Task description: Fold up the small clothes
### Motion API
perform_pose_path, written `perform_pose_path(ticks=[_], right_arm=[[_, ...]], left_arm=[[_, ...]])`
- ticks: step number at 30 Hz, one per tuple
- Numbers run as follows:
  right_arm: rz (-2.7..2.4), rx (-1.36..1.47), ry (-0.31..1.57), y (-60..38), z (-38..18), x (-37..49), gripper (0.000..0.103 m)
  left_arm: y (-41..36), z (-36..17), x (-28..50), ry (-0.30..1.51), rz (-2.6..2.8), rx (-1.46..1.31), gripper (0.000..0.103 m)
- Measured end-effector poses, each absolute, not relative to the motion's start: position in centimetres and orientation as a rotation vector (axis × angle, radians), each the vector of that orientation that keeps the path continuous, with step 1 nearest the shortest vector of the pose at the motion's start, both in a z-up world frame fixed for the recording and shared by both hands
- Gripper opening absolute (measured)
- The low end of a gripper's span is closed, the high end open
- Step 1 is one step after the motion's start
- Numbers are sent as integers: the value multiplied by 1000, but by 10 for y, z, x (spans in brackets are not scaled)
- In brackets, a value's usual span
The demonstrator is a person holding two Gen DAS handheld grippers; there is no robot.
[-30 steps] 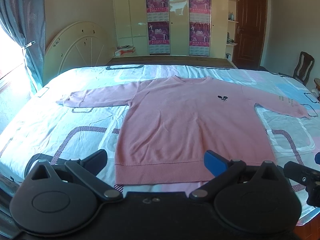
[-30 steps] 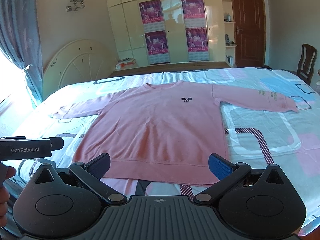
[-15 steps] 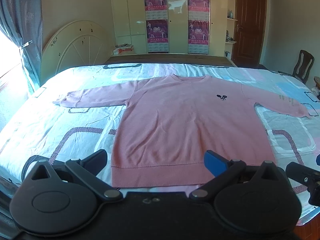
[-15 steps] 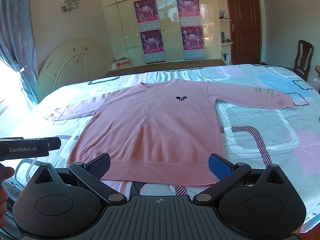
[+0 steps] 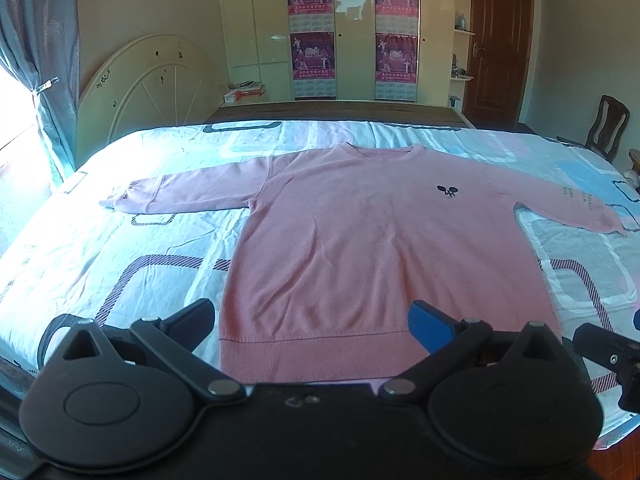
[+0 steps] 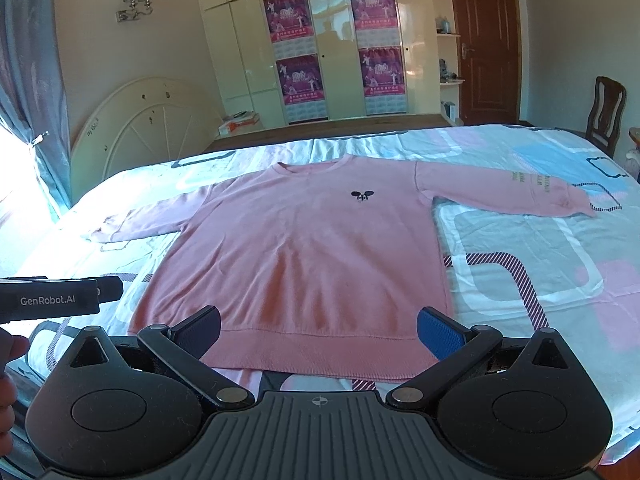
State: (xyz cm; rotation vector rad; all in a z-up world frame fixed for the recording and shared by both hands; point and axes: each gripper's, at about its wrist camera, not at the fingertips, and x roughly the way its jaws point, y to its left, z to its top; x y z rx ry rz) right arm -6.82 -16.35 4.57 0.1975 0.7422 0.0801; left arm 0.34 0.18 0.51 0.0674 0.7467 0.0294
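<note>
We see a pink sweater spread flat and face up across the middle of both frames, lying on a bed covered by a pale blue sheet with pink and grey rounded patterns. Its neckline points toward the top of the frame, and its ribbed hem runs along the lower middle, just above our grippers. Both sleeves are stretched out sideways: one reaches toward the left edge of the frame, the other toward the right edge, where small lettering shows near the cuff. A small dark emblem sits on the chest.

Our left gripper fills the bottom of the left wrist view with its jaws spread wide and nothing between them; the hem lies in the gap beyond the fingertips. Our right gripper stands the same way at the bottom of the right wrist view, wide open and empty, above the hem. We cannot tell whether either one touches the cloth.

At the left edge of the right wrist view, part of the other device shows, with part of a hand below it.

At the top of the frame stand a cream wardrobe with purple posters and a brown door.
</note>
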Motion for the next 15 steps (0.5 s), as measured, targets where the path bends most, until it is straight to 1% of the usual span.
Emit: perform_pose_path(ticks=[6,15], right_arm=[[58,201,753,-165,38,-55,103],[-1,194,769,-163,26,-24,103]], left_arm=[[3,-1,20,761,28,74,103],[9,-13,66,784,-2,86,103]])
